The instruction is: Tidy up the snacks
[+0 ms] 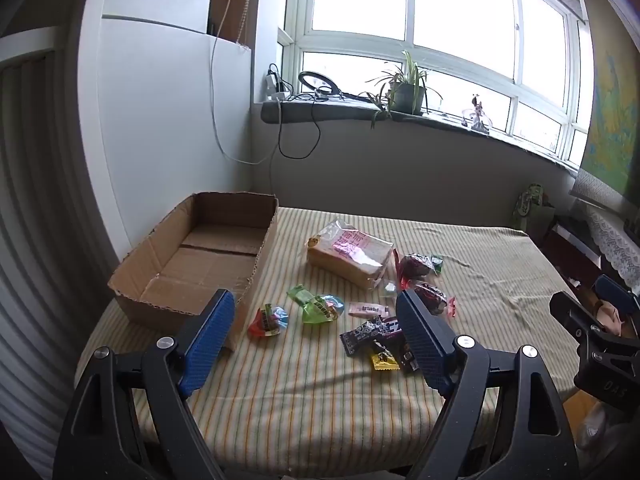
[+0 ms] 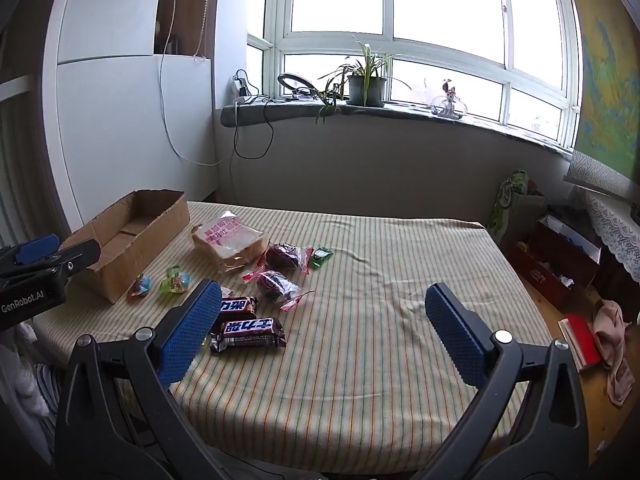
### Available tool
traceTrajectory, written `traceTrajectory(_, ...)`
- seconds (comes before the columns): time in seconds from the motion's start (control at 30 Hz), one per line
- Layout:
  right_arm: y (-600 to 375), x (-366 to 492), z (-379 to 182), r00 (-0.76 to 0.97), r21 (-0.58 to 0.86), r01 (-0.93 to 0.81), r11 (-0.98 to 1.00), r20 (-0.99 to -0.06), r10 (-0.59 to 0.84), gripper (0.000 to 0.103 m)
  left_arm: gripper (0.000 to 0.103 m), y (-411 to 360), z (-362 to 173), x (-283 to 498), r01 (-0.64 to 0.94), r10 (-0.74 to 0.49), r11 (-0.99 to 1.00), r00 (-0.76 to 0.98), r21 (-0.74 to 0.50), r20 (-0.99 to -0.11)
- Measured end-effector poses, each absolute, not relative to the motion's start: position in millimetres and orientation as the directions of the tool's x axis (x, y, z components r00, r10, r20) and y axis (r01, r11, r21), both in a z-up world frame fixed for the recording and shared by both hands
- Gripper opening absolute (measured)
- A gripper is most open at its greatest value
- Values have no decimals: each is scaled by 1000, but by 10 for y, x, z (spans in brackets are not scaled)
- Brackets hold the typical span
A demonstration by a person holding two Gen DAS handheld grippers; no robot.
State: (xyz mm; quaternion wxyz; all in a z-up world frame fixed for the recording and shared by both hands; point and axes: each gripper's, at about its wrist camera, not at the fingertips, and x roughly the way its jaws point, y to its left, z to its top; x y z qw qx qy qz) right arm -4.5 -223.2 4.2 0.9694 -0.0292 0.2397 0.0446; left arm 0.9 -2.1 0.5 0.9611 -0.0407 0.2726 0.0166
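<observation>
Starting point: cardboard box (image 1: 192, 256) at the counter's (image 2: 380, 360) far-left corner sits empty, snacks (image 1: 348, 252) all loose mid-counter, both grippers' fingers (image 1: 212, 332) spread, holding nothing.

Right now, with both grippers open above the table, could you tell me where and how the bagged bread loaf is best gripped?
Probably across the bagged bread loaf's short width at mid-body, coming from above. It lies flat on the striped cloth, its long sides free, while the bunched bag end toward the cardboard box looks loose. The right gripper is open.
</observation>
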Motion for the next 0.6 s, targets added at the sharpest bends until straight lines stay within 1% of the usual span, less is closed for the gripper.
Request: traceTrajectory(0.6,-2222,-44,22,879,-27,-106,994,-471,81,103,83,-6,7,-20,-52,6,996,851,-73,-524)
